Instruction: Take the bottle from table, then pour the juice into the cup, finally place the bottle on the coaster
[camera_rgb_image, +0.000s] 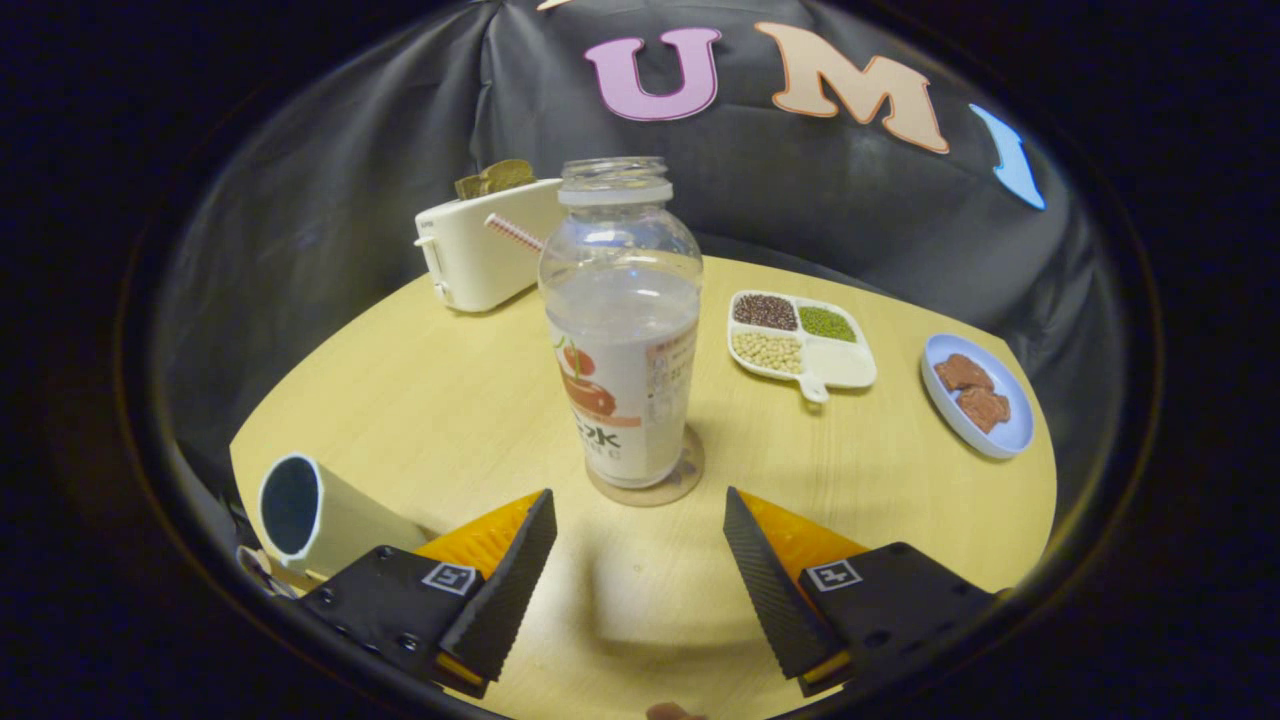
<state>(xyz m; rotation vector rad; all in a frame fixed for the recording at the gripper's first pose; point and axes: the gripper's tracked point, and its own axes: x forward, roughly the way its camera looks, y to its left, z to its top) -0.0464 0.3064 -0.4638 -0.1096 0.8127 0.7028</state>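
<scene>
Juice bottle (622, 330) stands upright, uncapped, on the coaster (680, 478), just ahead of the hand-held gripper (640, 560). Its fingers are spread wide, holding nothing. Cup (320, 515) sits beside the left finger on the worktop (450, 400). Looks like the final placement is done.

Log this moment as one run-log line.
gripper open, off bottle | bottle upright on coaster, just ahead of fingers | cup beside left finger

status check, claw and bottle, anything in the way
Claw open, holding nothing. Bottle upright on coaster, just ahead of fingers. Cup beside left finger. Path clear.
</scene>
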